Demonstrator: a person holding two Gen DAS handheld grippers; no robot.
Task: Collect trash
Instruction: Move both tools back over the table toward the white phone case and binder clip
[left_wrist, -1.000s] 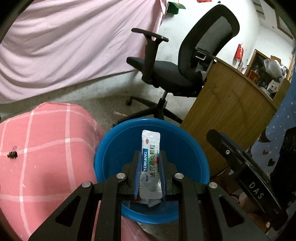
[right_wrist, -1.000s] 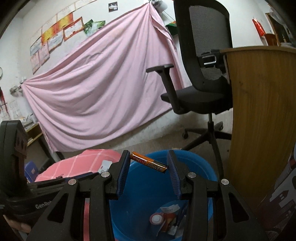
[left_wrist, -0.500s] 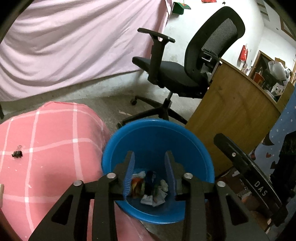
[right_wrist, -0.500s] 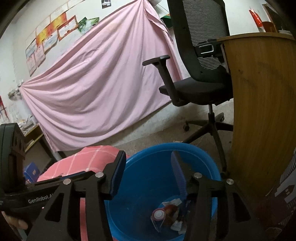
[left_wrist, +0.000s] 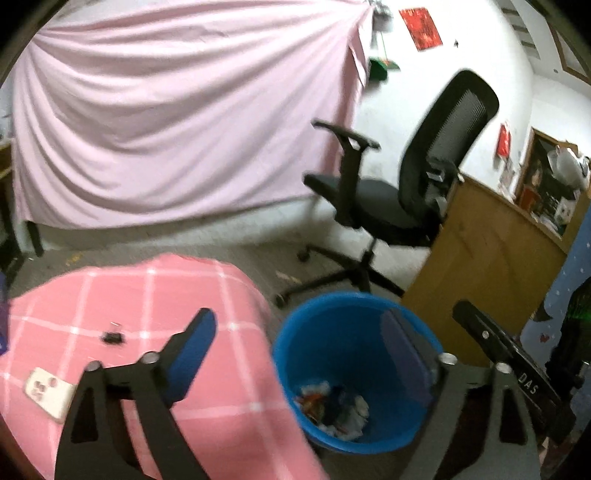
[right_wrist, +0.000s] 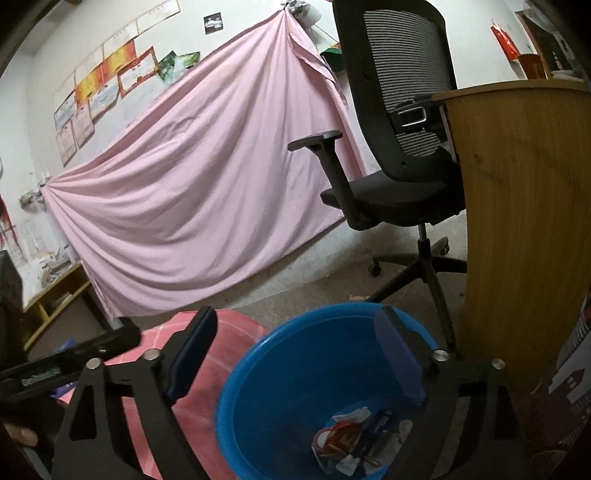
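A blue trash bin (left_wrist: 354, 317) stands on the floor beside the pink checked table; it also shows in the right wrist view (right_wrist: 280, 354). Loose trash (left_wrist: 332, 404) lies at its bottom, also seen in the right wrist view (right_wrist: 362, 439). My left gripper (left_wrist: 301, 349) is wide open and empty, above the table edge and the bin. My right gripper (right_wrist: 295, 350) is wide open and empty over the bin's rim. A small black binder clip (left_wrist: 112, 336) and a white phone (left_wrist: 46, 393) lie on the table.
The pink checked table (left_wrist: 122, 295) fills the left. A black office chair (left_wrist: 399, 199) and a wooden desk (left_wrist: 491, 266) stand behind and right of the bin. A pink sheet (left_wrist: 177, 110) hangs on the far wall.
Both grippers let go: the sachet and the battery dropped into the bin. Both grippers have since opened wide, and the left has pulled back and to the left.
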